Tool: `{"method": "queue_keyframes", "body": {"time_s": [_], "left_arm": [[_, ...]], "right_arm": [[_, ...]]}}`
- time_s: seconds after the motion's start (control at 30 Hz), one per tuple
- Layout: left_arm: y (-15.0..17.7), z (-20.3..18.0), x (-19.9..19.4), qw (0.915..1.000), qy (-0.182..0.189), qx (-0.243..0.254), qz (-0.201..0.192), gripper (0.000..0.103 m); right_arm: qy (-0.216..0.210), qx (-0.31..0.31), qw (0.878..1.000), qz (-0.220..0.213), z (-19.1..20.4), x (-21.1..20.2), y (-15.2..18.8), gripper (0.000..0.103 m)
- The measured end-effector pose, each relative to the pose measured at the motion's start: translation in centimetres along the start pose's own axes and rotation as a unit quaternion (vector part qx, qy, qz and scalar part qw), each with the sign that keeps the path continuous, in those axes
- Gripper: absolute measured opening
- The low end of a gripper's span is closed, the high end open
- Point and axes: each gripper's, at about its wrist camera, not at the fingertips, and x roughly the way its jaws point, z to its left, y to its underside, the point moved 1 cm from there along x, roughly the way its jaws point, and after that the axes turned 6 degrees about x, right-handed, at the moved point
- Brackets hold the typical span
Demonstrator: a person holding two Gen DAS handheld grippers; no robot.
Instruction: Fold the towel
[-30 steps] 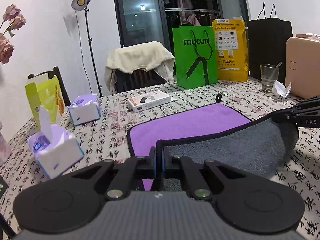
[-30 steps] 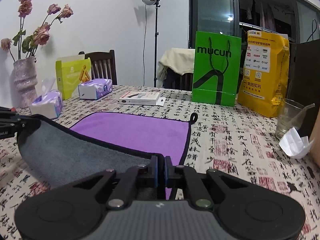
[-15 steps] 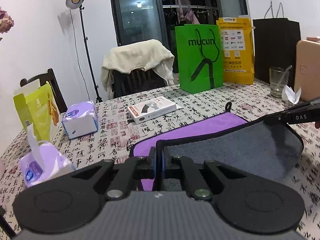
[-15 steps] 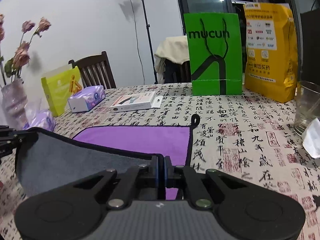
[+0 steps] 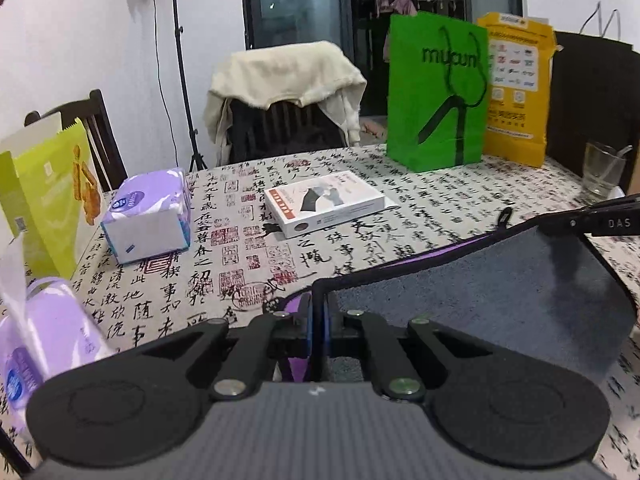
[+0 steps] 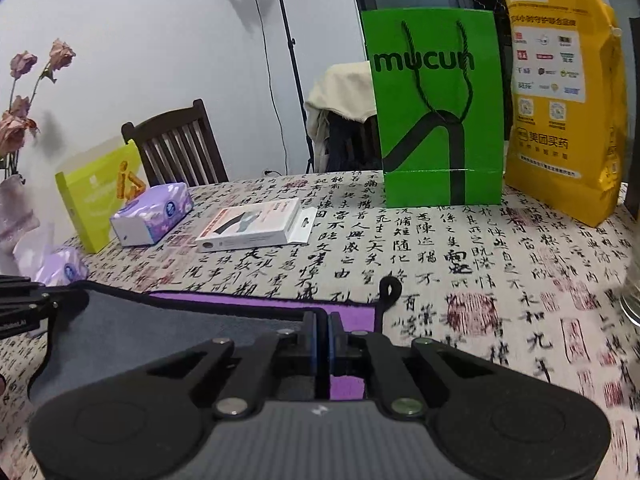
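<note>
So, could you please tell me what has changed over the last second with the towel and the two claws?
Both claws, left and right, have carried the near edge of the towel forward across the table, grey underside up, so far less of its purple face shows now. Neither let go: each stays shut on its corner. The white box, green bag and tissue packs stayed put.

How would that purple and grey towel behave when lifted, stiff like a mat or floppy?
Probably floppy: the towel sags in a curve between the left gripper and the right gripper, each shut on a corner. It looks light, since two small pinches hold it up. The fuzzy grey side suggests that it will not slip easily.
</note>
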Motion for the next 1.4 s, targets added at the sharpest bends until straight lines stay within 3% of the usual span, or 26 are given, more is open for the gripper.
{"method": "queue_keyframes", "body": {"time_s": [0.43,0.53,0.6,0.63,0.67,0.7,0.73,0.77,0.83,0.9,0.97,1.13,1.4], "left_arm": [[-1.7,0.9,5.9,0.9994,0.002,0.003,0.034,0.006],[-1.8,1.0,6.8,0.9987,0.001,-0.001,0.051,0.01],[-1.6,1.1,7.3,0.9983,-0.002,0.0,0.059,0.022],[-1.5,1.2,7.3,0.9983,-0.007,0.001,0.058,0.039],[-1.4,1.2,7.2,0.9983,-0.01,0.001,0.057,0.06],[-1.3,1.3,7.1,0.9983,-0.013,-0.001,0.056,0.069],[-1.3,1.4,6.8,0.9985,-0.013,-0.003,0.053,0.085],[-1.2,1.4,6.5,0.9987,-0.011,-0.003,0.049,0.093],[-1.1,1.2,5.9,0.9991,-0.012,0.006,0.041,0.103],[-1.0,0.9,5.4,0.9992,-0.016,0.012,0.033,0.103],[-0.8,0.7,5.1,0.9991,-0.008,0.015,0.04,0.103],[-0.2,0.4,4.4,0.9985,-0.006,0.008,0.053,0.103],[-0.3,1.0,1.7,0.9988,-0.016,-0.01,0.046,0.103]], "right_arm": [[0.037,-0.01,0.999,0.035,-0.8,5.6,-1.8,0.005],[0.044,-0.011,0.998,0.042,-1.0,6.2,-1.6,0.006],[0.059,-0.01,0.997,0.044,-1.0,6.6,-1.5,0.014],[0.069,-0.01,0.997,0.043,-1.1,6.8,-1.4,0.017],[0.074,-0.008,0.996,0.042,-1.3,6.9,-1.3,0.026],[0.076,-0.002,0.996,0.04,-1.5,6.8,-1.3,0.038],[0.076,0.003,0.996,0.039,-1.7,6.7,-1.3,0.046],[0.077,0.009,0.996,0.036,-1.9,6.5,-1.3,0.06],[0.074,0.016,0.997,0.025,-2.0,5.9,-1.5,0.071],[0.073,0.017,0.997,0.019,-1.9,5.4,-1.8,0.092],[0.078,0.02,0.997,0.017,-1.8,4.9,-1.9,0.1],[0.073,0.009,0.997,0.036,-0.9,4.0,-1.7,0.101],[0.059,0.021,0.998,0.031,0.1,1.2,-0.3,0.102]]}}
